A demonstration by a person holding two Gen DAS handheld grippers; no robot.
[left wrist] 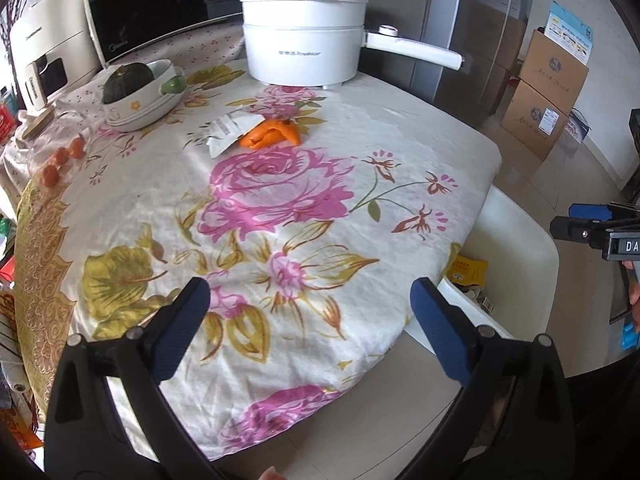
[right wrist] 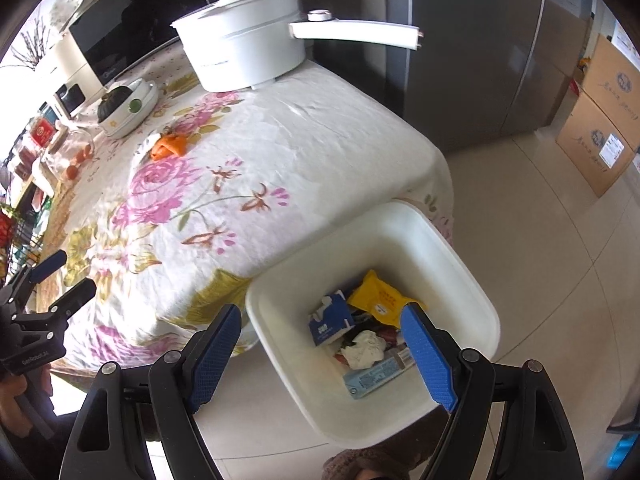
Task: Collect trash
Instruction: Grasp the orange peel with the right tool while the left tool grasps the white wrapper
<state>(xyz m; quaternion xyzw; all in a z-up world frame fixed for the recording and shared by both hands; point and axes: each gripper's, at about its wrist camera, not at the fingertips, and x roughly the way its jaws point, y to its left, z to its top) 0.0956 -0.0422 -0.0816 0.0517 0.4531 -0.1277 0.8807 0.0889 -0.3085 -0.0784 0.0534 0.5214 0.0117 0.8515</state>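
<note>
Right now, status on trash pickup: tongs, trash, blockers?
Left tongs open, empty, over the tablecloth. Right tongs open, empty, above the white bin. Orange peel and paper wrapper uncollected near the white pot. No blockers.

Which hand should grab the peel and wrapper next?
Left. The left gripper is open over the table, facing the peel and wrapper. The right gripper hangs open over the bin.
</note>
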